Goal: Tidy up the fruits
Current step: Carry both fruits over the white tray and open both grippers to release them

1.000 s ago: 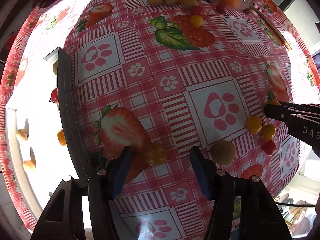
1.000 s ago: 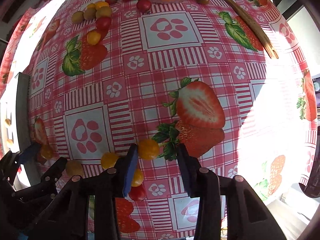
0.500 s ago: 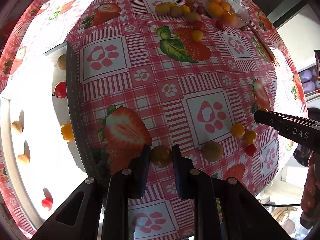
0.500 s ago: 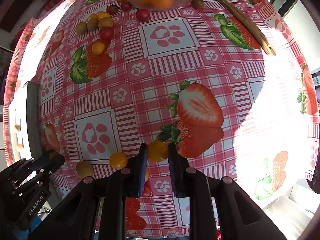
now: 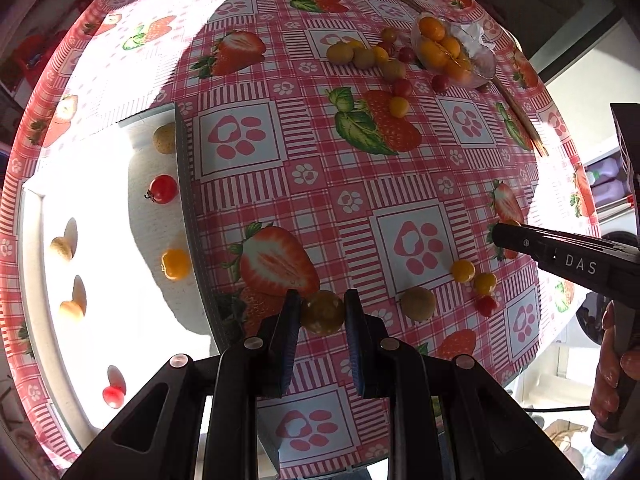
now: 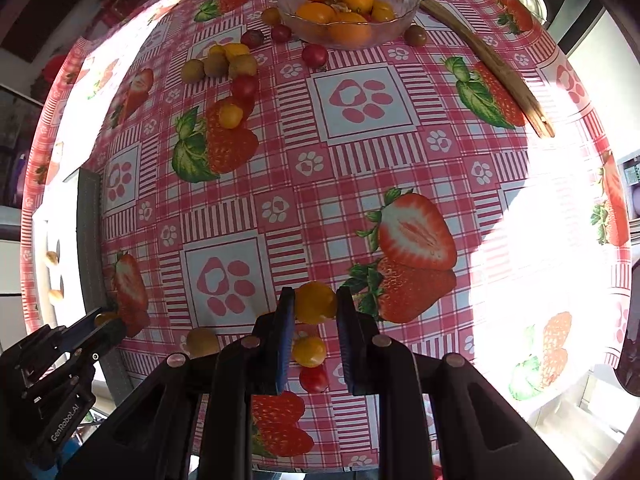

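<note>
Both claws are gripping small fruits low in their frames, left claw pinching a yellow-green fruit, right claw an orange one, while several are sitting on the white tray and many are waiting on the desk.

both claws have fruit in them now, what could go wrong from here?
1. The left claw pinches a round yellow-green tomato near the fingertips; it could squirt out or bruise.
2. The right claw grips its orange tomato the same way, above loose fruit that a drop could scatter toward the table edge.
</note>
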`<state>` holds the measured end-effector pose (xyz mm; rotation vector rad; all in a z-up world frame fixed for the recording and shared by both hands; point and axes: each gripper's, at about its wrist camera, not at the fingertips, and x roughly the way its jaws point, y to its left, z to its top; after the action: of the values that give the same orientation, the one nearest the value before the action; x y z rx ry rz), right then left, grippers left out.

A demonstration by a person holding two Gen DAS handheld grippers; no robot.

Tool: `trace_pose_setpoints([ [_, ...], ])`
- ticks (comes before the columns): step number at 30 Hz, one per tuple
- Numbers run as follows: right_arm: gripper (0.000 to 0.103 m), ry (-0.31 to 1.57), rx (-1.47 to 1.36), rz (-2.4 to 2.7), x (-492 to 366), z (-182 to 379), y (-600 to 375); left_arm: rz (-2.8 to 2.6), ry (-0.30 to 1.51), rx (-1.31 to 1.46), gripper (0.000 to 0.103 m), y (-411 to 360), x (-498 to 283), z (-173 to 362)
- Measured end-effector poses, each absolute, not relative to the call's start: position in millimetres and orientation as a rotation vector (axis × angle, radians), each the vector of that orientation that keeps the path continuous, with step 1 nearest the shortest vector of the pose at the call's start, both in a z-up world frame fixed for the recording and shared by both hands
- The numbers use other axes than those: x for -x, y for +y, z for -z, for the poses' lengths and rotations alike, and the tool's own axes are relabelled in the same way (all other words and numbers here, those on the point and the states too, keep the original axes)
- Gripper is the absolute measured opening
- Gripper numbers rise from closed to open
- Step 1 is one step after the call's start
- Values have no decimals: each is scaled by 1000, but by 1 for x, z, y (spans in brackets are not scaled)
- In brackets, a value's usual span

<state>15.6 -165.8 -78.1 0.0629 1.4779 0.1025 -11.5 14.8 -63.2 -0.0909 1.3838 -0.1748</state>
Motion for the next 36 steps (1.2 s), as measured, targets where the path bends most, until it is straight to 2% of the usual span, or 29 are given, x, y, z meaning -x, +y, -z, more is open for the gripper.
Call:
trace_pose_setpoints([
  [9,22,1469,-12,-175,-19,69,-127,105,1349,144,24,45,19,53],
  [21,22,1459,83,-353,-19,62,-31,-87,1322,235,24,128,53,54],
  [36,22,1480,216,-565,-12,80,95,-285,1343,301,24,206,69,94],
])
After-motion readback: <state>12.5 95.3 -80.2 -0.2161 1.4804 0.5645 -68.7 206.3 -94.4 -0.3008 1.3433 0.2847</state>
